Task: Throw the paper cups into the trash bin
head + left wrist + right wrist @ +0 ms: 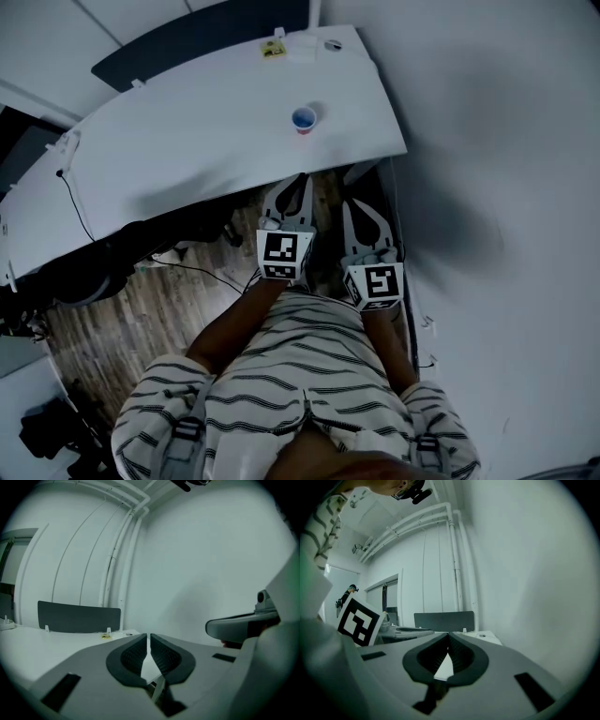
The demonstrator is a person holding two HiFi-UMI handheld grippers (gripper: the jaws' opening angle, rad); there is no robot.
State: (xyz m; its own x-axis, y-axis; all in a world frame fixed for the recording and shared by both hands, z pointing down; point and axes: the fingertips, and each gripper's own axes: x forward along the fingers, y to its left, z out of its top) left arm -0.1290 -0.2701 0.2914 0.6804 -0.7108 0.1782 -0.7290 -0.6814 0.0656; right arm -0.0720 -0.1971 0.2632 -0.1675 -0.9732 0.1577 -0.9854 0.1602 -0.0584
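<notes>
- The white surface [187, 141] spans from the far left toward the right wall, with a dark panel [202, 37] standing along its far edge.
- The left tool [148, 637] hovers at the surface's near edge, its jaws together with nothing between them.
- The cup [304, 119] stands upright on the surface toward its right end, beyond both tools and well apart from them.
- The right tool [448, 634] hovers just right of the left one, its jaws together and empty.

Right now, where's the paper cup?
In the head view the paper cup stands upright on the white table near its right end. It is ahead of the left gripper, which is not touching it.
</notes>
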